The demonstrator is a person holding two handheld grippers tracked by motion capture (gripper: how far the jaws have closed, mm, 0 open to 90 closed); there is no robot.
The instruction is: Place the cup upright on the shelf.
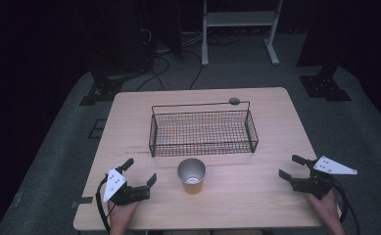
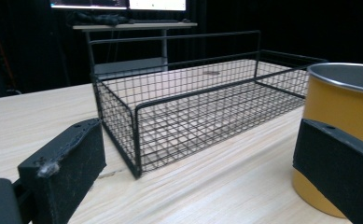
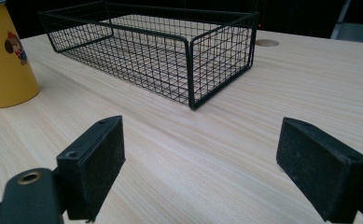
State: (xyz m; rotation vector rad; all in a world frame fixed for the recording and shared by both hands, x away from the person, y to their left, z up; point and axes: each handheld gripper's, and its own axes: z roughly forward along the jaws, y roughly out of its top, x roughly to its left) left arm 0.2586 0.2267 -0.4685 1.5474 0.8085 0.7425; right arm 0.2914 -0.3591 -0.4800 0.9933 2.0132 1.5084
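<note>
Two grippers: rested low on the wooden table (image 1: 256, 196), one at each near corner.
Left gripper (image 1: 140, 171): jaws spread wide, nothing between them; pointed toward the cup.
Right gripper (image 1: 292, 167): jaws likewise spread wide and empty; well apart from the cup.
Yellow cup (image 1: 192, 176): stood upright near the front middle of the table, just in front of the wire basket (image 1: 202, 132), not touching it; nearer the left gripper.
Cup build: yellow outer wall with a small cartoon print (image 3: 15, 46), metallic rim and lining (image 2: 352, 74); appeared empty from above.
Handling, judged: light, rigid, smooth-walled; likely slippery under hard pads; easily tipped if nudged high on one side.
Hold point, judged: across the wall at mid-height, pads on opposite sides, jaws level; rim pinch also feasible but less stable.
Wire basket: black mesh, open top, empty; raised rail along the far side.
Risk, judged: cup knocked over by the inner jaw during approach.
</note>
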